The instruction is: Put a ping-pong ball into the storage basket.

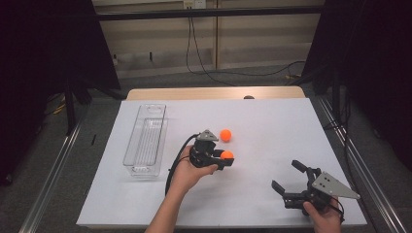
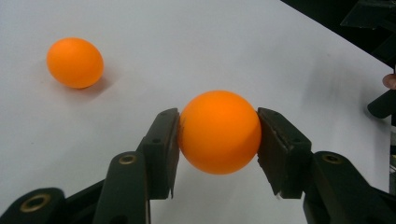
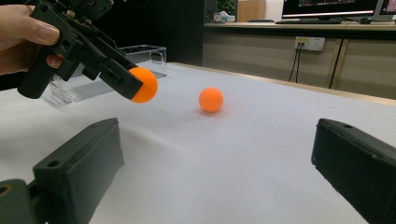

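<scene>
Your left tongs (image 2: 218, 140) pinch a ball (image 2: 219, 132) across its middle; it looks light, smooth, slippery, so squeeze gently. Right tongs (image 1: 290, 177), at 5 o'clock, gape empty.

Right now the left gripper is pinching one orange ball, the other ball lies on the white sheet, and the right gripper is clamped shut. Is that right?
Not quite: the right gripper is open, its jaws spread wide apart with nothing between them, as the right gripper view shows. The left gripper does pinch one orange ball, and the other ball lies on the white sheet.

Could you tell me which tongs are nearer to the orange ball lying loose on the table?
Left. The left tongs, gripping another ball, sit just beside the loose ball; the right tongs hang open well off toward the near right edge.
</scene>
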### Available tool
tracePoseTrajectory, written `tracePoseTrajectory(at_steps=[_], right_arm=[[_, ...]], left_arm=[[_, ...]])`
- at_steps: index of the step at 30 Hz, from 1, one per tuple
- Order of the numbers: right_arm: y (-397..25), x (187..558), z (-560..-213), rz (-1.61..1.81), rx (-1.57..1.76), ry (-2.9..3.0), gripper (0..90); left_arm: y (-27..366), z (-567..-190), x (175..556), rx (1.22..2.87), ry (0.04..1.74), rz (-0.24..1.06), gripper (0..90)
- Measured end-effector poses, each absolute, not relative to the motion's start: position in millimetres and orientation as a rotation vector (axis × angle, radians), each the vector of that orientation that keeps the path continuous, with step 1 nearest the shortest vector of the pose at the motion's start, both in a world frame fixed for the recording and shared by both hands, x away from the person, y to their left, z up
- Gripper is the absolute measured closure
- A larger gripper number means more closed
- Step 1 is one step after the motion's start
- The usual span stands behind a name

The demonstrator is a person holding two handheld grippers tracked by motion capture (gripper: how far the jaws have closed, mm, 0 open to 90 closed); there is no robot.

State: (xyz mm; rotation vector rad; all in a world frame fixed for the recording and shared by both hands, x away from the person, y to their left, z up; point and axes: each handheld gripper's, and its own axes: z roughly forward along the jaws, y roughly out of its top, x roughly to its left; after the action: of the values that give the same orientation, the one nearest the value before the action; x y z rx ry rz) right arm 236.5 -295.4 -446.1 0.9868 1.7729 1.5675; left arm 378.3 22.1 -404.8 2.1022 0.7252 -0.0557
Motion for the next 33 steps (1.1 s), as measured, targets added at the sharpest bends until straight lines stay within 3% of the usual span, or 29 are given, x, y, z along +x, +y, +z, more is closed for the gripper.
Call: tracePoseTrajectory(at_steps=[33], right_arm=[[-295,236,-446,1.573,0.985,1.770,1.8]], left_arm=[[43,-395,385,2.068,0.784,-0.008,50.9]])
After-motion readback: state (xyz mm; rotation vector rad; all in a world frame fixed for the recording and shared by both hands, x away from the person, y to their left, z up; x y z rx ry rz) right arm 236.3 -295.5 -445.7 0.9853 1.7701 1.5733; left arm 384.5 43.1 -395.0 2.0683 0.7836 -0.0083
